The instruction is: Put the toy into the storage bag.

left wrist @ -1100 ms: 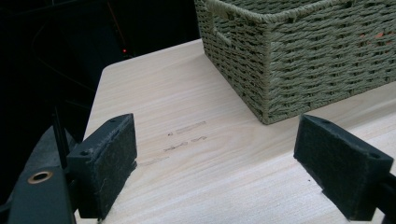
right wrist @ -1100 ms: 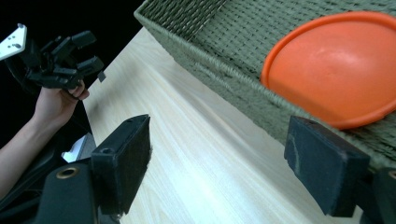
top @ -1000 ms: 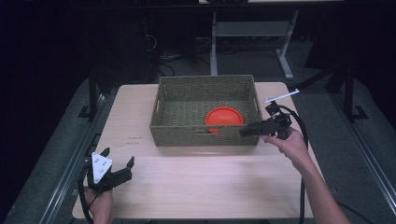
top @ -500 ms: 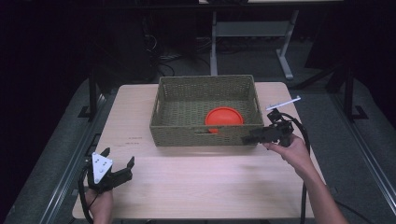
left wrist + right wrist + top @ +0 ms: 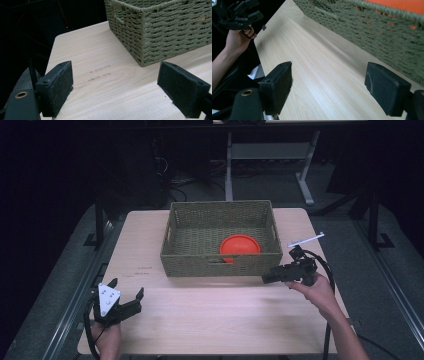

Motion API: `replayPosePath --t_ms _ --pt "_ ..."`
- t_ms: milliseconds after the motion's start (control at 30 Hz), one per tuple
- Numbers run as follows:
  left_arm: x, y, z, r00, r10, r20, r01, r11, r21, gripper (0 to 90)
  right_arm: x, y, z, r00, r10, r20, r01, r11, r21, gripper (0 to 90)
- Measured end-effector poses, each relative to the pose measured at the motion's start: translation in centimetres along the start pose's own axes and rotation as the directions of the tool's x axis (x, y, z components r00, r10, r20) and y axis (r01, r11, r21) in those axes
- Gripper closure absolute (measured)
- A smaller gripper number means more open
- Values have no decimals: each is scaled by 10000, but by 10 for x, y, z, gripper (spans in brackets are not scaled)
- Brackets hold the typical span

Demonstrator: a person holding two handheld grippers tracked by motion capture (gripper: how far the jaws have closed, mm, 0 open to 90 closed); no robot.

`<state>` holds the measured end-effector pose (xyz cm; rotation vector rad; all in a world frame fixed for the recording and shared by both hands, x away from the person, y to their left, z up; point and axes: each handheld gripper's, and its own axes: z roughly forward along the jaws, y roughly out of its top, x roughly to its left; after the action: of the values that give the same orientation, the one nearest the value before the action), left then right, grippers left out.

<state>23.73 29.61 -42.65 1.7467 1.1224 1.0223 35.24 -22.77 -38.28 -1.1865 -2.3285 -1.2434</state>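
Observation:
A green woven basket (image 5: 220, 262) stands at the middle back of the light wooden table (image 5: 210, 320). An orange round dish (image 5: 240, 245) lies inside it at the front right. My right gripper (image 5: 267, 278) hovers low just in front of the basket's front right corner and points left along its front wall. In the right gripper view my right gripper (image 5: 332, 86) is open and empty, with the basket wall (image 5: 374, 32) to its right. My left gripper (image 5: 126, 288) is held at the table's front left corner. In the left gripper view my left gripper (image 5: 120, 90) is open and empty too.
The basket's near corner (image 5: 142, 45) lies well ahead of the left jaws. Faint marks (image 5: 100, 72) show on the bare wood between them. The other hand with its gripper (image 5: 239, 12) shows far off in the right gripper view. Dark floor and a desk frame (image 5: 265, 155) lie beyond the table.
My right gripper has come down and toward the person, from the basket's front right rim to the table just before it. The left gripper has stayed put.

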Motion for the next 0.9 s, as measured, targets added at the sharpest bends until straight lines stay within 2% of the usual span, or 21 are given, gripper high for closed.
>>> replayPosePath --t_ms 300,600,900 --pt "0 0 0 10000 -61 -12 61 10000 -6 127 -7 -15 1 9998 135 -119 -135 9999 10 214" --pt "0 0 0 9999 -97 -32 97 10000 -9 127 -17 -32 -8 9980 576 -265 -583 9979 -288 214" --pt "0 0 0 9999 -108 -34 108 9999 -50 127 -24 -50 -9 9958 882 -241 -888 9957 -274 214"
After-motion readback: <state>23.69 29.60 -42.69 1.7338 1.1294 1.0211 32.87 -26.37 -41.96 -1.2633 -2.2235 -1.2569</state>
